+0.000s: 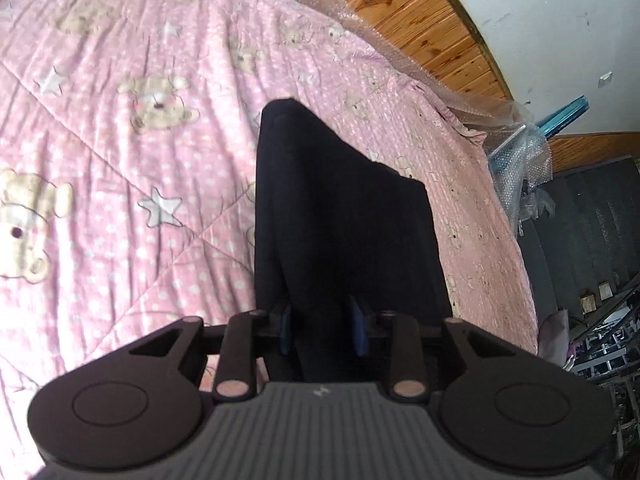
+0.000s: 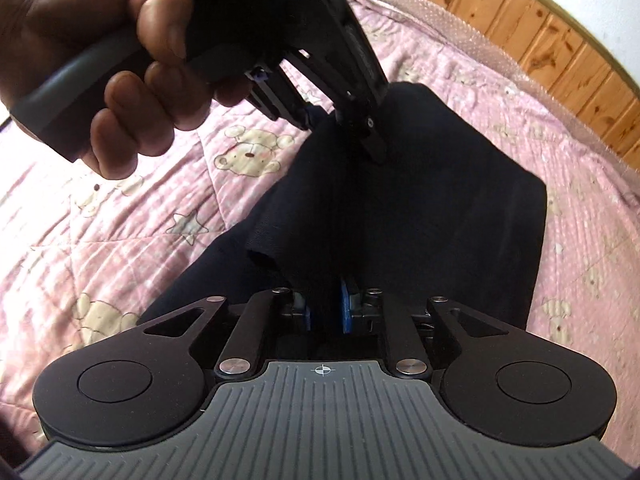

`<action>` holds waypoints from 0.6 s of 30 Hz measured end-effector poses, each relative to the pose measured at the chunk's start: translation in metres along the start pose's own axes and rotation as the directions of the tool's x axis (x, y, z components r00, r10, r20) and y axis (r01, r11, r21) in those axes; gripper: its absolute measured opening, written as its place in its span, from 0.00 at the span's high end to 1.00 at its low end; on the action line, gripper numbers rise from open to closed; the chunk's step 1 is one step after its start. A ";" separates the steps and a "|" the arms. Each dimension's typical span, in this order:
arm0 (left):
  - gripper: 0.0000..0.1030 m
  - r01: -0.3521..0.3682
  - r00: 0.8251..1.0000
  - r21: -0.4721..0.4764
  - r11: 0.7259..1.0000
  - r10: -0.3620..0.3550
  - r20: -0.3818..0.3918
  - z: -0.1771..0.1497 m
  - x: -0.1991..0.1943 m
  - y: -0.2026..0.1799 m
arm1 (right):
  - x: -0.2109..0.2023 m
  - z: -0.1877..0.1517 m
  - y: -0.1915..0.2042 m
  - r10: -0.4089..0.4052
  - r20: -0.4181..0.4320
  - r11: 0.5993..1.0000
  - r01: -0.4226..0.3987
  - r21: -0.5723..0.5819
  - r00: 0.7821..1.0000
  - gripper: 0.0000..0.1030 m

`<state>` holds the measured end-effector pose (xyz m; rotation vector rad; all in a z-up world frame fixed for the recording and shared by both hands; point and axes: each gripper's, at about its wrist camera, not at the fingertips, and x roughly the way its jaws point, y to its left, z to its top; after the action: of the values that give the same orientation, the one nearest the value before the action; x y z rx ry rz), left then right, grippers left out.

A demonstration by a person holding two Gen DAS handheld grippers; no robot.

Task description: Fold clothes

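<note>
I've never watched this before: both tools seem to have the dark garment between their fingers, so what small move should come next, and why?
Probably draw both tools back. The left tool and right tool stand parted around the dark garment, which already lies doubled on the pink quilt, so this fold looks finished.

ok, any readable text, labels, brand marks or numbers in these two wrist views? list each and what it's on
No readable words or numbers in either view.
Small pale mark on the left gripper grey housing: too blurred to read.
Crosshair symbol, no text, on the right gripper grey housing.
The pink quilt carries only bears and stars.
</note>
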<state>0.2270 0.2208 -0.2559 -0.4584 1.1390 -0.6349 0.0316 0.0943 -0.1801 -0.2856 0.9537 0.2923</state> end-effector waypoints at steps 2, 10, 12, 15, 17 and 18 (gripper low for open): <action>0.50 0.004 1.000 -0.012 1.000 -0.004 0.015 0.002 -0.006 0.002 | -0.028 -0.005 -0.033 0.097 0.042 0.986 -0.102 0.133 0.994 0.40; 0.47 0.037 0.999 -0.047 0.998 -0.037 -0.007 0.012 0.025 0.005 | -0.012 -0.045 -0.210 0.093 0.160 0.741 -0.176 0.648 0.983 0.27; 0.46 0.038 0.999 -0.060 0.998 -0.037 0.010 0.013 0.025 0.001 | 0.019 -0.058 -0.229 0.159 0.166 0.692 -0.230 0.684 0.973 0.31; 0.43 0.003 1.000 -0.052 0.999 -0.003 0.005 0.009 0.030 -0.008 | 0.056 -0.072 -0.240 0.273 0.184 0.635 -0.320 0.703 0.944 0.39; 0.55 -0.041 0.999 -0.048 0.998 0.041 0.008 0.006 0.032 -0.016 | 0.061 -0.078 -0.238 0.309 0.225 0.620 -0.375 0.689 0.924 0.48; 0.69 -0.066 0.998 -0.050 0.997 0.067 0.013 0.005 0.032 -0.020 | 0.063 -0.079 -0.239 0.322 0.225 0.609 -0.383 0.694 0.920 0.56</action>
<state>0.2363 0.1846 -0.2636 -0.4654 1.1533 -0.5456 0.0943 -0.1479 -0.2494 0.6734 0.9726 0.2569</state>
